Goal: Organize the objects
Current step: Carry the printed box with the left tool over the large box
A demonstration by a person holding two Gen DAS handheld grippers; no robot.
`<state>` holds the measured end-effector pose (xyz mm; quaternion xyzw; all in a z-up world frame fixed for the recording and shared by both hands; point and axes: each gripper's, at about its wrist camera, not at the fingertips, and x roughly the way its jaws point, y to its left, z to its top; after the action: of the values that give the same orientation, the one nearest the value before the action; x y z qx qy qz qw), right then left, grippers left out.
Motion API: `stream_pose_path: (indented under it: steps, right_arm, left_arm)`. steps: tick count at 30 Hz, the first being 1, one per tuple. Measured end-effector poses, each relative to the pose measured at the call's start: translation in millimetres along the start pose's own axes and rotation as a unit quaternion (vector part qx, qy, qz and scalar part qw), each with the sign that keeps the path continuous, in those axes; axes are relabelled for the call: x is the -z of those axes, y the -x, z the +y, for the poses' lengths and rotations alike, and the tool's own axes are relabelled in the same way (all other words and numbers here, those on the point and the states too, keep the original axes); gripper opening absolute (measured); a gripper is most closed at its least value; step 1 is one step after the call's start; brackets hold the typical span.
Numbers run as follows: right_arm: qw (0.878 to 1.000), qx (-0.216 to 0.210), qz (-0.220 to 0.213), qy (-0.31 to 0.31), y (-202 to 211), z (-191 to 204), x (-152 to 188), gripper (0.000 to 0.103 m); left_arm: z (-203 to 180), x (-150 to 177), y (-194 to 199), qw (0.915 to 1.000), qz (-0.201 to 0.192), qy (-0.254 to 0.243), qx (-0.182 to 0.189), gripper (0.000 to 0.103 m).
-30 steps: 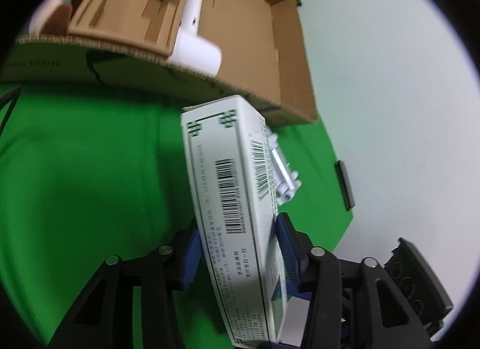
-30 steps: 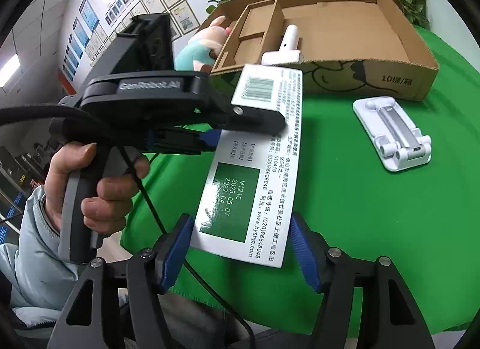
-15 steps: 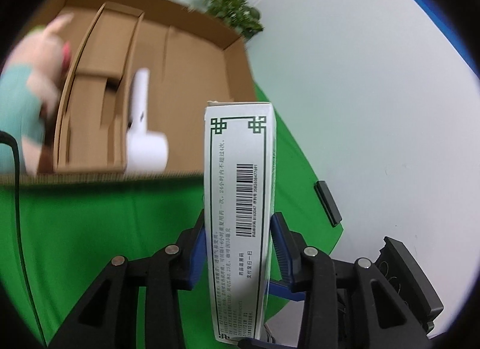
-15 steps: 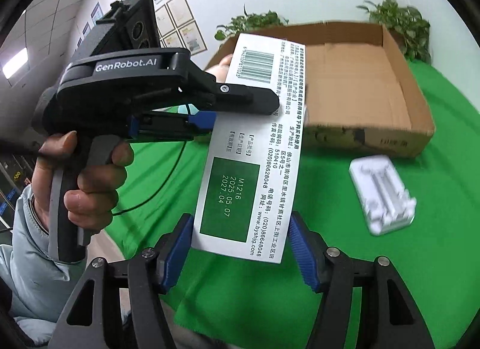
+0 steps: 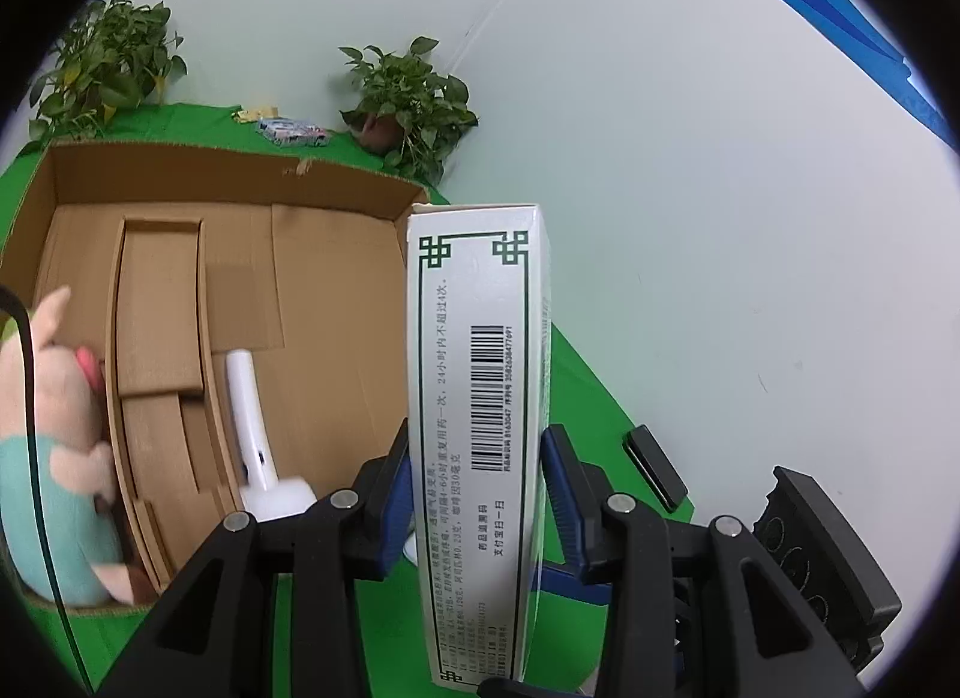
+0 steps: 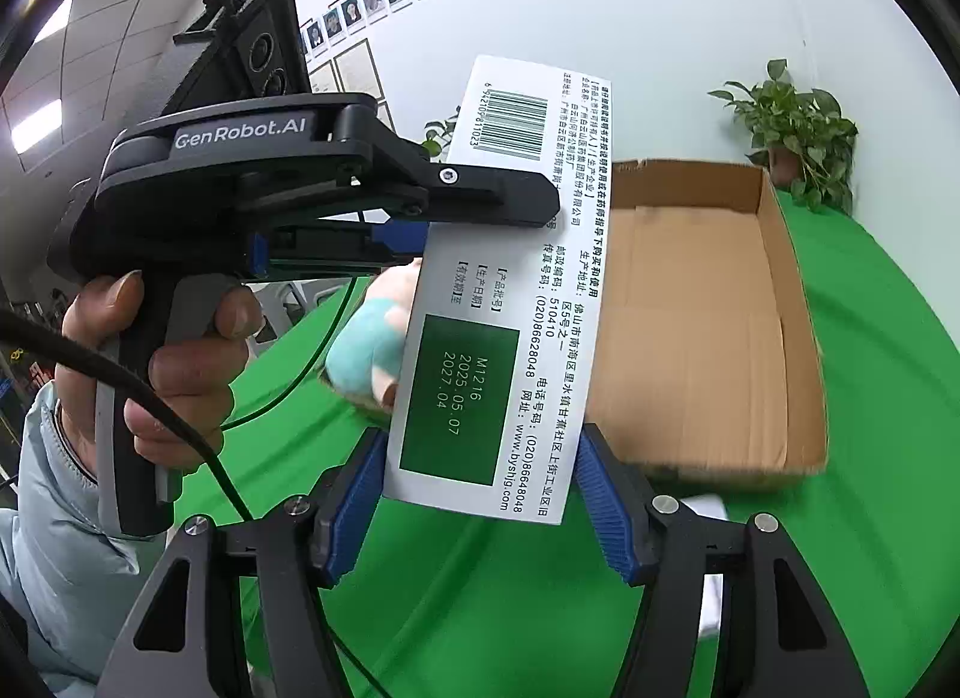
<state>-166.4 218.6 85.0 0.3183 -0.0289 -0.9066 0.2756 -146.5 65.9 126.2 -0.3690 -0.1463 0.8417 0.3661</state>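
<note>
White medicine box (image 5: 477, 398) gripped by both left tool (image 5: 474, 494) and right tool (image 6: 480, 494), above green counter (image 6: 870, 338), open cardboard box (image 5: 336, 302) at counter's far edge

Medicine box (image 5: 474, 446) bottom cut off by frame edge in left wrist view; it also hides part of cardboard box (image 5: 336, 302) wall. Plush toy (image 5: 54, 458) cropped at left edge, blurred. In right wrist view plush toy mostly hidden behind the medicine box. White stand (image 6: 708, 509) blurred, mostly behind right fingers (image 6: 606, 494). Small print unreadable.
</note>
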Motion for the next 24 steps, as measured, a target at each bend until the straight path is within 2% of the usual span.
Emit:
stream_pose_path:
  steps: [6,10,15,24]
  right_arm:
    - [1.0,-0.003,0.008,-0.001,-22.4,-19.9,-28.7,0.06]
    - [0.999,-0.014,0.028,-0.012,-43.6,-36.5,-36.8,0.06]
    - [0.998,-0.015,0.054,-0.028,-71.8,-58.0,-35.0,0.06]
    - [0.991,-0.007,0.116,-0.06,-124.6,-100.6,-20.9,0.059]
  left_arm:
    - [9.7,-29.0,-25.5,0.9997,0.0,0.001,-0.025,0.039]
    - [24.1,-29.9,-44.0,0.9993,0.01,0.012,-0.035,0.039]
    - [47.3,-34.6,-80.4,0.9983,0.033,0.028,-0.039,0.039]
    - [73.9,-18.0,-137.6,0.9945,0.08,0.043,-0.053,0.039]
